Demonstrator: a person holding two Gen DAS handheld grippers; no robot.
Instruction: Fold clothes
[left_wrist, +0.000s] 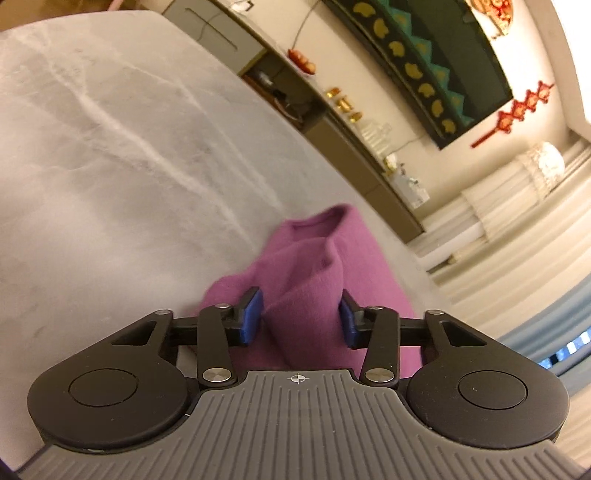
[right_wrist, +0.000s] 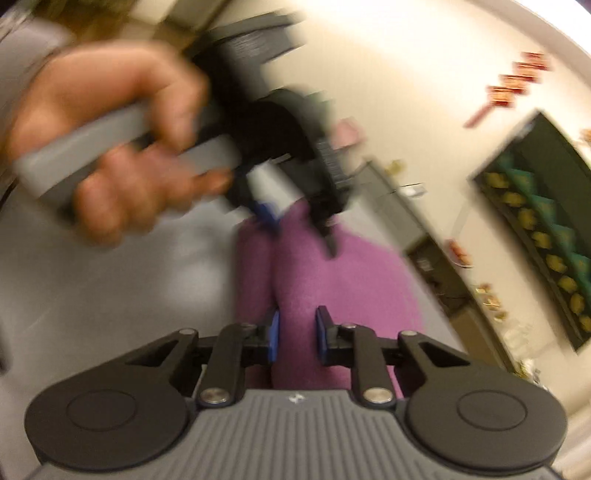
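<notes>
A purple garment (left_wrist: 354, 258) lies bunched on the grey marbled table (left_wrist: 110, 147), near its right edge. In the left wrist view a raised ridge of the cloth fills the gap between the blue pads (left_wrist: 253, 317), and my left gripper (left_wrist: 300, 319) is shut on it. The right wrist view is motion-blurred. There my right gripper (right_wrist: 298, 334) is shut on another fold of the purple garment (right_wrist: 351, 280), which fills the space between its pads. Farther along the cloth is my left gripper (right_wrist: 299, 230), held by a hand (right_wrist: 110, 147) and pinching the far end.
A long low sideboard (left_wrist: 332, 122) with small gold and glass items runs along the wall past the table edge. A dark framed panel (left_wrist: 443, 62) and red hanging ornaments (left_wrist: 517, 110) are on the wall. Pale curtains (left_wrist: 517, 240) hang at the right.
</notes>
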